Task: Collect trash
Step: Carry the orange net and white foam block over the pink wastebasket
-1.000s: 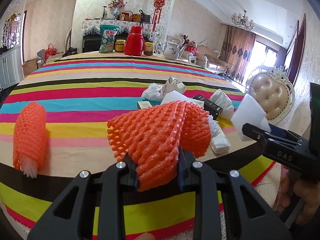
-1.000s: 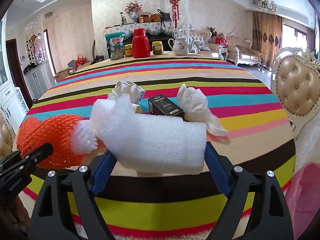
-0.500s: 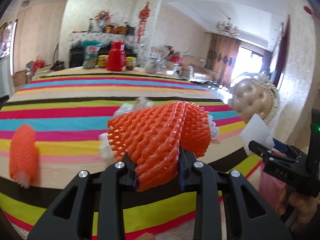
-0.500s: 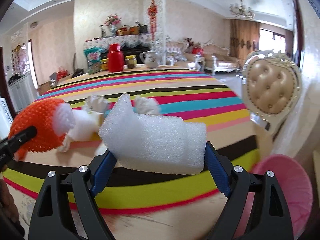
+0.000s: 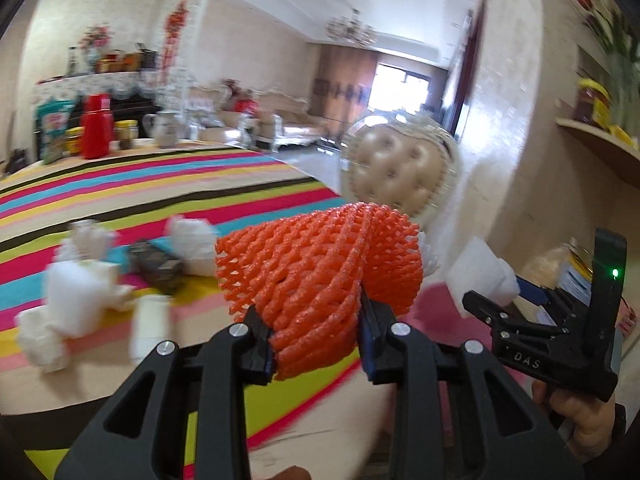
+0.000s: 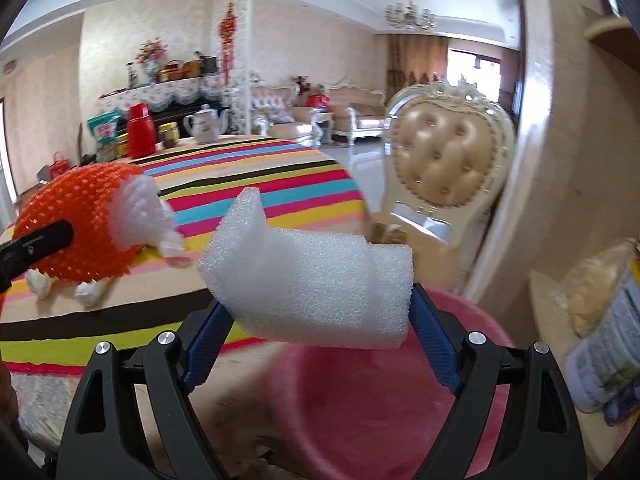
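Observation:
My left gripper [image 5: 316, 336] is shut on an orange foam net [image 5: 320, 264] with white foam poking from its far end, held up past the table's near edge. My right gripper [image 6: 316, 320] is shut on a bent white foam sheet [image 6: 312, 280], and it hangs over the rim of a pink bin [image 6: 360, 400]. In the left wrist view the right gripper [image 5: 492, 304] shows at the right, a hand beneath it, with pink behind it. In the right wrist view the orange net [image 6: 80, 216] sits at the left. More trash lies blurred on the striped table [image 5: 120, 200]: white foam pieces [image 5: 76, 292], a black box [image 5: 156, 264], crumpled tissue [image 5: 192, 240].
A padded beige chair [image 6: 444, 160] stands behind the bin, close to the table's edge. A pale wall corner and a low shelf with bags [image 6: 600, 300] are on the right. A red flask [image 5: 94, 126], jars and a teapot stand at the table's far side.
Both grippers have swung right, away from the table's middle, each still holding its piece. The pink bin has come under the right gripper. The second orange net has left the view.

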Demonstrator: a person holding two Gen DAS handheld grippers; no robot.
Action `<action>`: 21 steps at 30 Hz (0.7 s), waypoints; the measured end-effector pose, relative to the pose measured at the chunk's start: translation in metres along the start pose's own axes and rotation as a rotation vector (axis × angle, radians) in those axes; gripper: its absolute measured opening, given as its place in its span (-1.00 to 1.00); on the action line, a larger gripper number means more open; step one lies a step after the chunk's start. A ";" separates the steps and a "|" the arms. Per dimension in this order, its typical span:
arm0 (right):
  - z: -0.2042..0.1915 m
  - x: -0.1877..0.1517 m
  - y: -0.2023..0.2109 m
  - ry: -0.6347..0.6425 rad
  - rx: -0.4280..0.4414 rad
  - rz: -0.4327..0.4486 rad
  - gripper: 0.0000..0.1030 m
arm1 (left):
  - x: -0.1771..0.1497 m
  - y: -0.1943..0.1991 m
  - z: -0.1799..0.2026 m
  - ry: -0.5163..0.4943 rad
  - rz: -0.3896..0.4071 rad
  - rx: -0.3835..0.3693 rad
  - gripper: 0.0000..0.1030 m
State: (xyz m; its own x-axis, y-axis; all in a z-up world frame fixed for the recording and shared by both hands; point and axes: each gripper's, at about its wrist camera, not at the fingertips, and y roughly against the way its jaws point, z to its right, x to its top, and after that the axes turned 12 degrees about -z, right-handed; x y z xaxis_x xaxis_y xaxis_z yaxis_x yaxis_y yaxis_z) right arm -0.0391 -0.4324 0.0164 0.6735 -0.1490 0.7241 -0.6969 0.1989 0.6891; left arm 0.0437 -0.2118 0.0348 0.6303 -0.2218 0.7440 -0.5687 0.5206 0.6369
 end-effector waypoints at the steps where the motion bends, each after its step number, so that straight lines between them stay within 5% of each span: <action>1: 0.011 0.002 0.001 -0.017 -0.014 0.004 0.57 | 0.003 -0.009 0.012 -0.019 -0.012 -0.021 -0.39; 17: 0.103 0.001 0.016 -0.113 -0.090 0.015 0.58 | 0.031 -0.088 0.119 -0.128 -0.126 -0.200 -0.35; 21: 0.105 0.000 0.019 -0.106 -0.101 0.006 0.66 | 0.031 -0.093 0.127 -0.130 -0.154 -0.255 -0.02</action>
State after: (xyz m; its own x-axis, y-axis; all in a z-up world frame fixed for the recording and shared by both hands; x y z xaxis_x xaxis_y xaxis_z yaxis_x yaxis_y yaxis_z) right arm -0.0785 -0.5303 0.0327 0.6361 -0.2477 0.7308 -0.6686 0.2957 0.6822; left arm 0.0490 -0.3722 0.0244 0.6163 -0.4091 0.6730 -0.3111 0.6586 0.6852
